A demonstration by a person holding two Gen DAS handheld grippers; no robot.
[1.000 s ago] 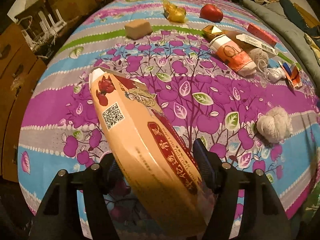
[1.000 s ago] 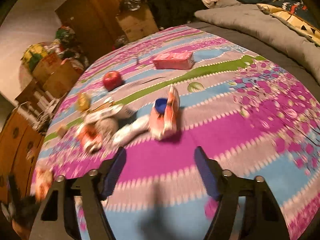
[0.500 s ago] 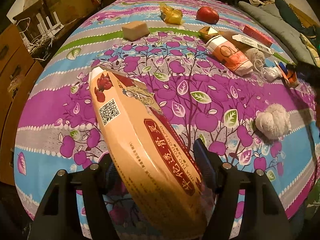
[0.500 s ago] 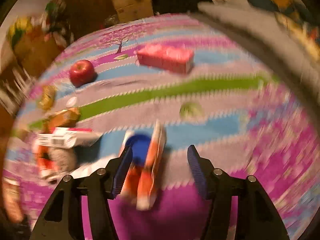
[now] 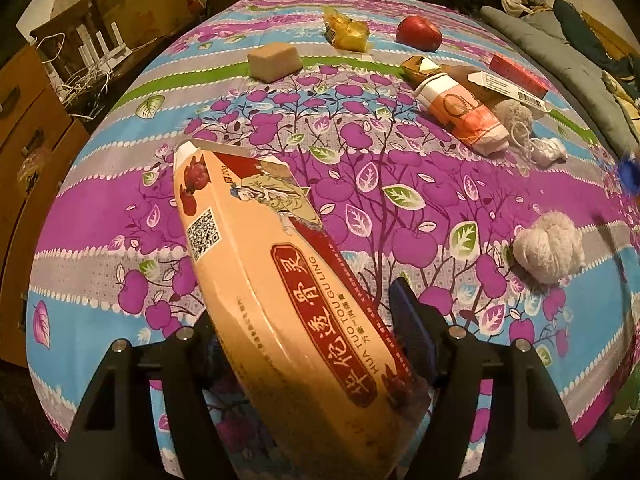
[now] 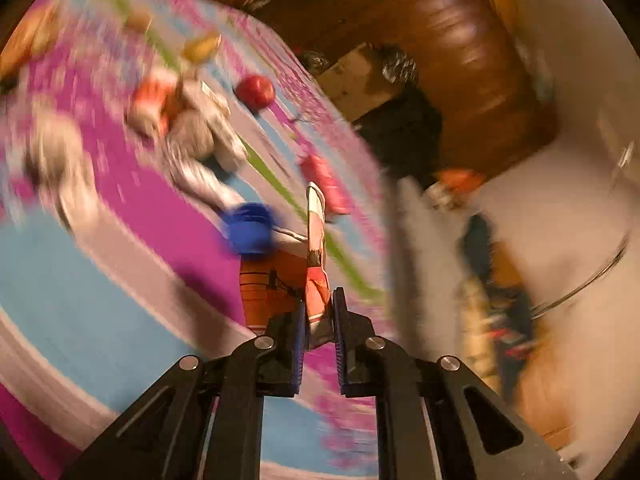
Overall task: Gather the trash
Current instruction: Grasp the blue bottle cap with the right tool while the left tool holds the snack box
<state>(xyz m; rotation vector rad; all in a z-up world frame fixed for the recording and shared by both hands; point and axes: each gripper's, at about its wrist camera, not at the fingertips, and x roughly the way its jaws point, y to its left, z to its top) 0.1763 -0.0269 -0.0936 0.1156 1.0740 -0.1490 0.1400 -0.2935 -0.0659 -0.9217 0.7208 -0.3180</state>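
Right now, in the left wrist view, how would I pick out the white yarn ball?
Start from the purple-and-blue floral bedspread and go to its right side, beyond the long peach box in the left gripper. The white yarn ball lies alone there, fluffy, knotted and nearest the camera, unlike the grey ball farther back.

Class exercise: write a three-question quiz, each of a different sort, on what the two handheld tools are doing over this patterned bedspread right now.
1. True or false: the left tool holds a long orange box.
2. The right tool is shut on: A) the red apple B) an orange carton with a blue cap C) the white yarn ball
3. Fill in: the apple lies on the ____.

Key: 1 true; 2 B; 3 bedspread
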